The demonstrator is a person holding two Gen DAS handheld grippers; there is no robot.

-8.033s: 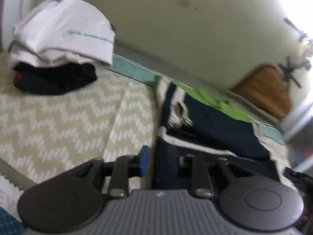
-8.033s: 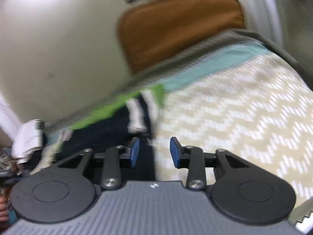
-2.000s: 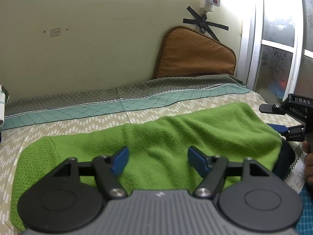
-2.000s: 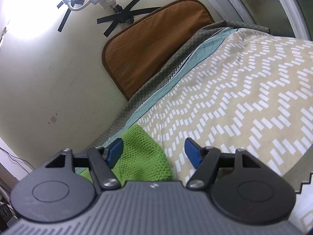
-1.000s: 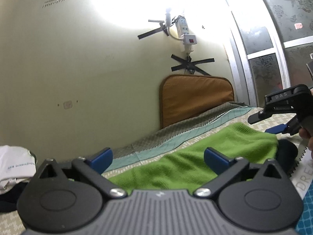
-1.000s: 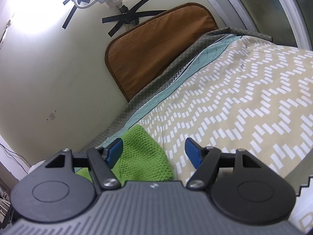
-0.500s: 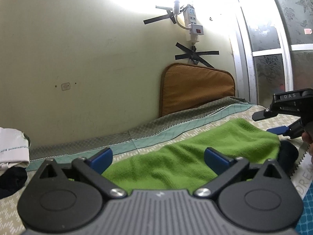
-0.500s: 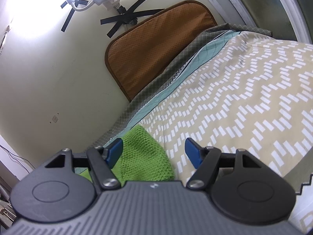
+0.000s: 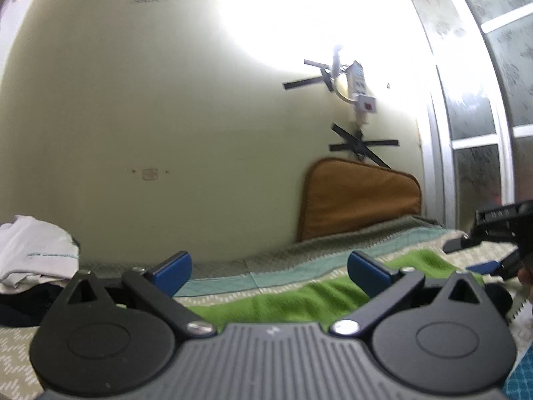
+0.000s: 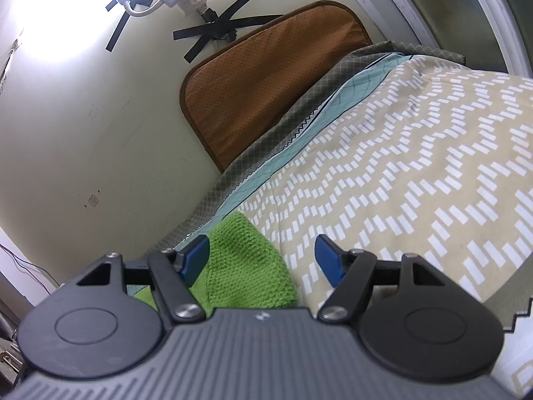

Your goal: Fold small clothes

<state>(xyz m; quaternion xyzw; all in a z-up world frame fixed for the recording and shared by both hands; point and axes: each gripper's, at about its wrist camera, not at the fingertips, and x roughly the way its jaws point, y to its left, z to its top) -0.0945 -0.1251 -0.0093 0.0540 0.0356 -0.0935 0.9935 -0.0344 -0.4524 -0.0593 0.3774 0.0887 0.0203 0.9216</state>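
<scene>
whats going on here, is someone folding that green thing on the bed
A person holds a gripper in each hand over a bed. The green knit garment lies spread on the patterned bedspread. The left gripper and right gripper are both open, holding nothing. A pile of clothes sits at the left.

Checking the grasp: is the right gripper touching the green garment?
Cannot tell. In the right wrist view the right gripper stands open over the green garment; no gap or contact shows.
</scene>
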